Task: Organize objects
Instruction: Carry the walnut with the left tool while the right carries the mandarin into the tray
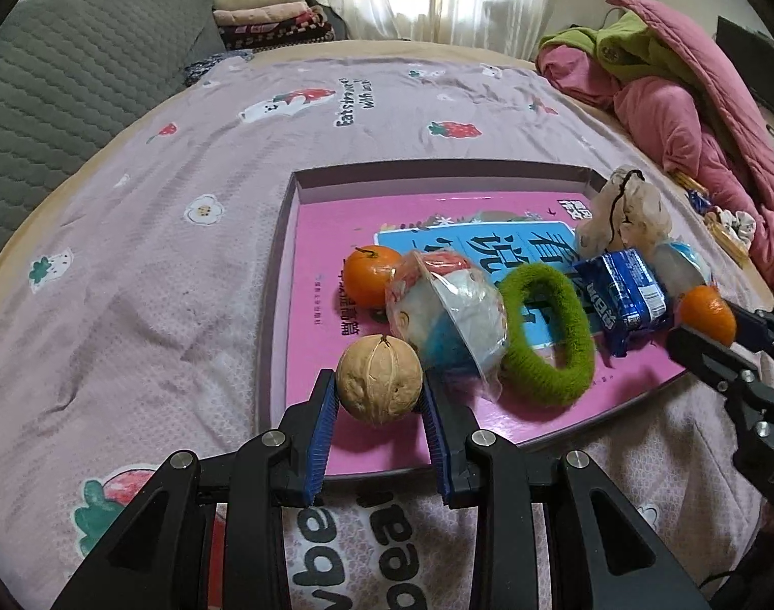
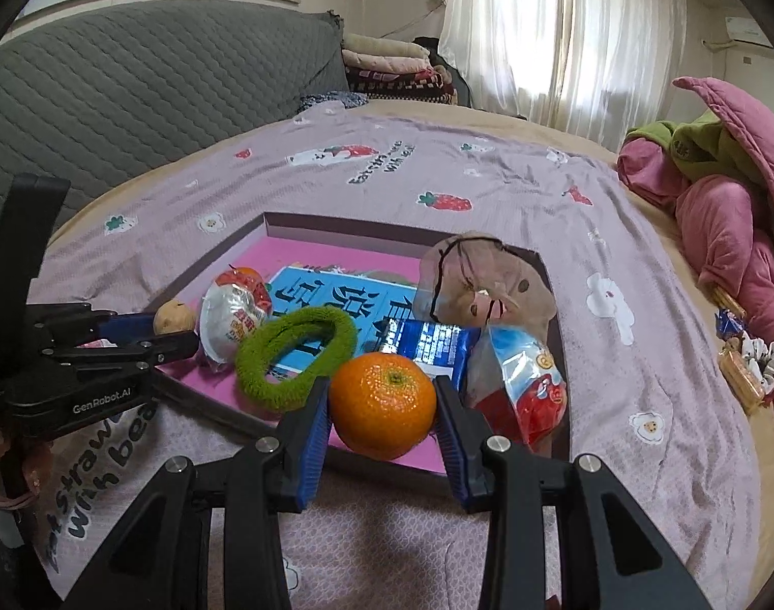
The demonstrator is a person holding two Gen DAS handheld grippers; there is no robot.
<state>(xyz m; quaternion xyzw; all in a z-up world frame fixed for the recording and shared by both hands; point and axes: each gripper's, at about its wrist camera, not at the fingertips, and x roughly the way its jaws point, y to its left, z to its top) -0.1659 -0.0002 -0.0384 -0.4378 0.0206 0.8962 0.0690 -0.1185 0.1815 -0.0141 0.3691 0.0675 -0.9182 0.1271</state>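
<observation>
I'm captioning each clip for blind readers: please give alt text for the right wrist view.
The right gripper clamps a round orange tangerine above the near edge of a shallow pink box lying on a pale purple bedspread. In the box lie a fuzzy green ring and wrapped snack packets.

Tan walnut (image 1: pixel 378 379) and orange tangerine (image 2: pixel 382 405), each clamped above the pink tray (image 1: pixel 305 234), apparently unsupported.

left gripper (image 1: pixel 379 396) tilted downward over the near edge of the pink box (image 1: pixel 305 193), blue pads clamped on a walnut (image 1: pixel 378 380). right gripper (image 2: pixel 383 406) to its right, likewise tilted downward over that edge, pads pressed against a tangerine (image 2: pixel 382 405).
</observation>
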